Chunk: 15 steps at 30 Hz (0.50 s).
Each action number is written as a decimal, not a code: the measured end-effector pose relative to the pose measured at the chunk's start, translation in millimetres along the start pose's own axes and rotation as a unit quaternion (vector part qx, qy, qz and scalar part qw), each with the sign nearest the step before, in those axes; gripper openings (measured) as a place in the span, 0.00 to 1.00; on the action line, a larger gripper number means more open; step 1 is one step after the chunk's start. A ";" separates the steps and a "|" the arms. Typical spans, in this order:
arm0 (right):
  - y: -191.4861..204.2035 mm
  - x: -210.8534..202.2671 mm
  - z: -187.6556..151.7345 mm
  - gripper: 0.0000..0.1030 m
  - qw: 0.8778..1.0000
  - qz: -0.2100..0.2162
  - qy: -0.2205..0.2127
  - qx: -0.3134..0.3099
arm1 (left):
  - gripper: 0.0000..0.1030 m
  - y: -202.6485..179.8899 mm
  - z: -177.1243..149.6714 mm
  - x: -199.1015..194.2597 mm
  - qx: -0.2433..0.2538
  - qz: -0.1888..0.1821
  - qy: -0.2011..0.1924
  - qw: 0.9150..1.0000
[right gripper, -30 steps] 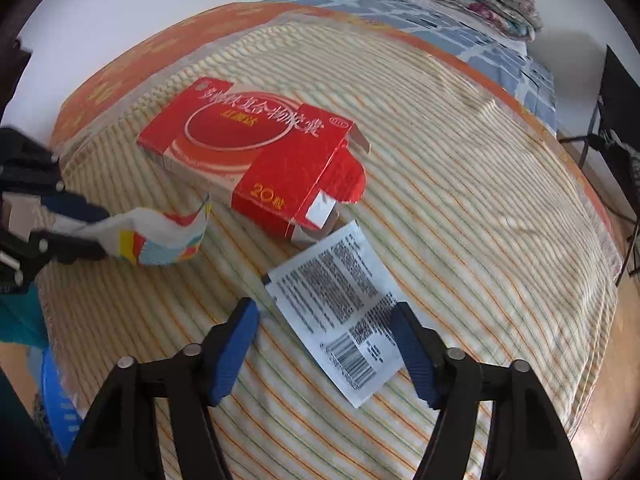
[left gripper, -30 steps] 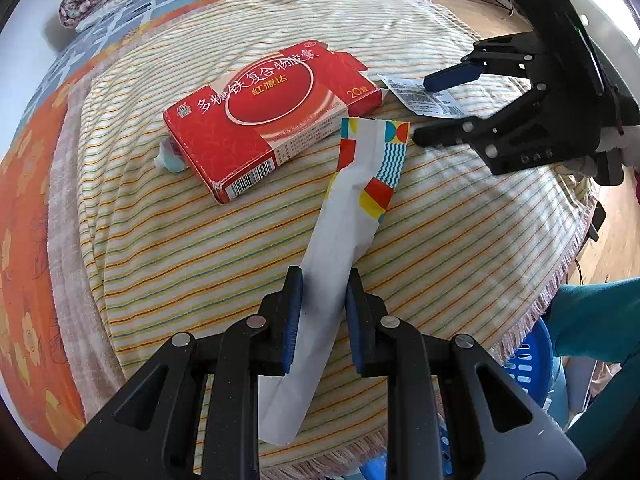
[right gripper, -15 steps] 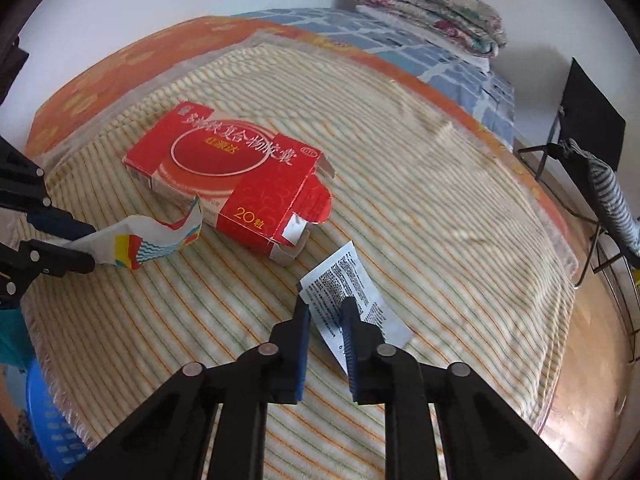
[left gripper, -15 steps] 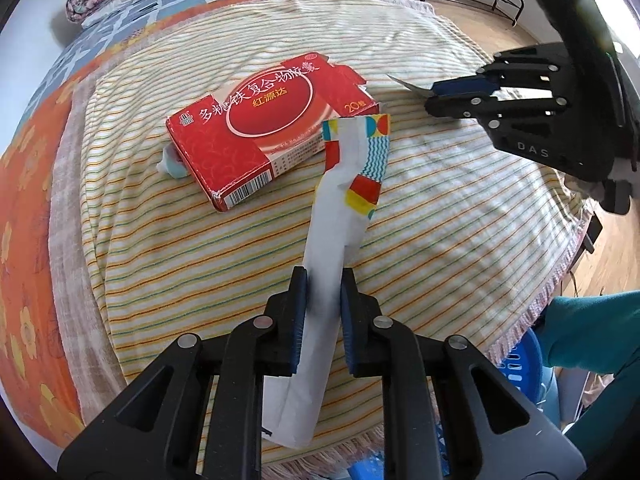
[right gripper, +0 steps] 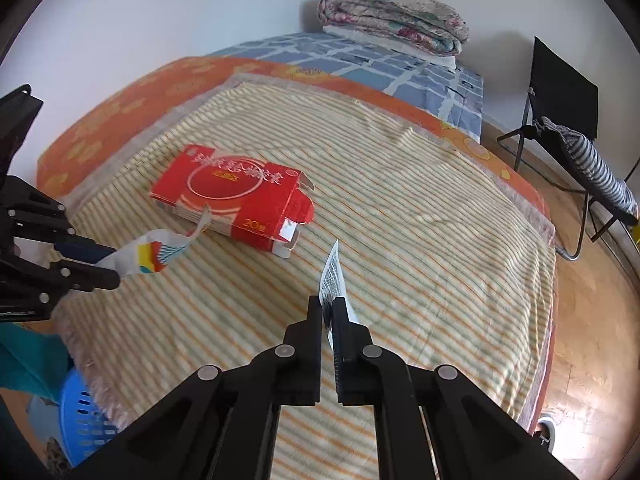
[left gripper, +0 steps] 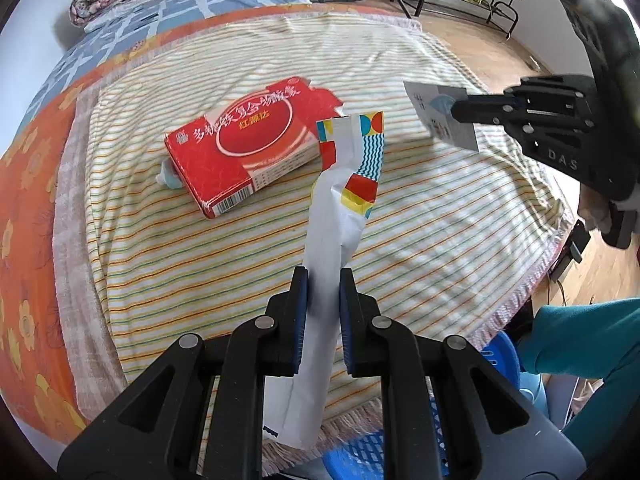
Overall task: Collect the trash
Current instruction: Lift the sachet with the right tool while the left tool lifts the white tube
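Note:
My left gripper [left gripper: 323,280] is shut on a long white wrapper with coloured patches [left gripper: 340,208], held up above the striped blanket [left gripper: 420,216]; it also shows in the right wrist view [right gripper: 154,254]. My right gripper [right gripper: 328,308] is shut on a white printed leaflet [right gripper: 334,276], lifted off the blanket and seen edge-on; it also shows in the left wrist view [left gripper: 440,120]. A red medicine box [left gripper: 244,148] with an open flap lies on the blanket between them, also in the right wrist view [right gripper: 232,196]. A small pale blue-white scrap [left gripper: 168,176] peeks out at the box's left end.
A blue slotted basket [right gripper: 86,416] stands on the floor below the blanket's near edge, also in the left wrist view [left gripper: 368,456]. A folded quilt [right gripper: 392,20] lies at the bed's far end. A folding chair [right gripper: 568,128] stands on the wooden floor to the right.
My right gripper closed on the leaflet and lifted it off the blanket. My left gripper tightened on the wrapper and raised it; both grippers drew back from the red box.

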State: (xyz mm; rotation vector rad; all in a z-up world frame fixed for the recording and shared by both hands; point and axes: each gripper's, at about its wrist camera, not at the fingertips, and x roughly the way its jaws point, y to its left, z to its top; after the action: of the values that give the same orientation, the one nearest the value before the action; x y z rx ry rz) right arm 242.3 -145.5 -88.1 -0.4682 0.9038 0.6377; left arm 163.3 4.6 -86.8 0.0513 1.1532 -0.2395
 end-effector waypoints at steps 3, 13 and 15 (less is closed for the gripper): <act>2.3 -11.3 -4.1 0.01 1.000 0.003 -0.006 0.008 | 0.13 -5.9 -1.0 -7.7 0.001 -0.002 -0.007 1.000; 19.1 -53.1 -20.3 0.01 0.999 0.025 -0.033 0.023 | 0.13 -29.3 -20.1 -30.4 0.015 -0.005 -0.022 1.000; 21.3 -58.8 -25.0 0.01 0.999 0.027 -0.037 0.025 | 0.13 -33.7 -25.8 -31.6 0.020 -0.002 -0.021 1.000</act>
State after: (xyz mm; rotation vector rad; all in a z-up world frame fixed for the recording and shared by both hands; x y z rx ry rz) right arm 186.6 -163.6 -54.9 -0.3732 0.8624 0.6756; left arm 120.8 -18.9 -65.7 0.0783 1.1063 -0.2663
